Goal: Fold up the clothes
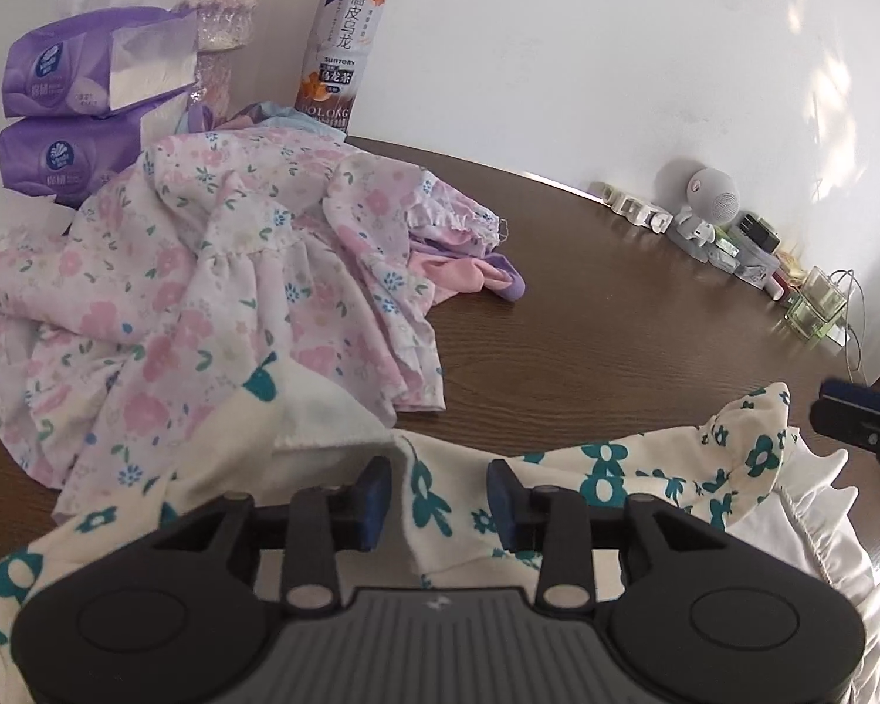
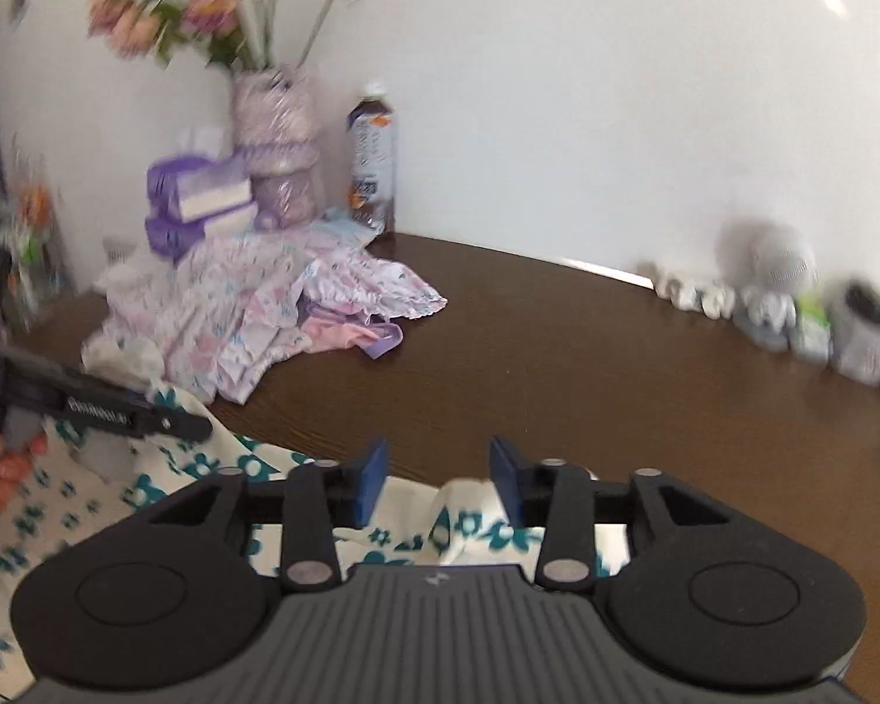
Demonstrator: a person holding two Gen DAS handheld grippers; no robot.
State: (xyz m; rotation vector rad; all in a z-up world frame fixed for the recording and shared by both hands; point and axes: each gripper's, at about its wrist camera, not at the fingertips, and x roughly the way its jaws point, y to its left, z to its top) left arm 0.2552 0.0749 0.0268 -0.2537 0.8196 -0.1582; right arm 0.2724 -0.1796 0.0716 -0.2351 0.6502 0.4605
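Note:
A cream garment with teal flowers (image 1: 604, 469) lies crumpled at the near edge of the brown table (image 1: 616, 305). My left gripper (image 1: 440, 493) stands open right over it, a fold of the cloth rising between its blue pads (image 1: 375, 493). In the right wrist view the same garment (image 2: 469, 528) lies under my right gripper (image 2: 438, 478), which is open with cloth bunched between the fingers. The left gripper (image 2: 199, 425) shows at the left there, held by a hand (image 2: 0, 457). The right gripper's tip (image 1: 833, 410) shows at the right edge of the left wrist view.
A heap of pink floral clothes (image 1: 217, 270) lies at the back left, with a pink and purple piece (image 1: 475, 276) beside it. Behind stand purple tissue packs (image 1: 76, 117), a tea bottle (image 1: 340, 41) and a vase of flowers (image 2: 276, 152). Small trinkets (image 1: 716, 223) line the wall at right.

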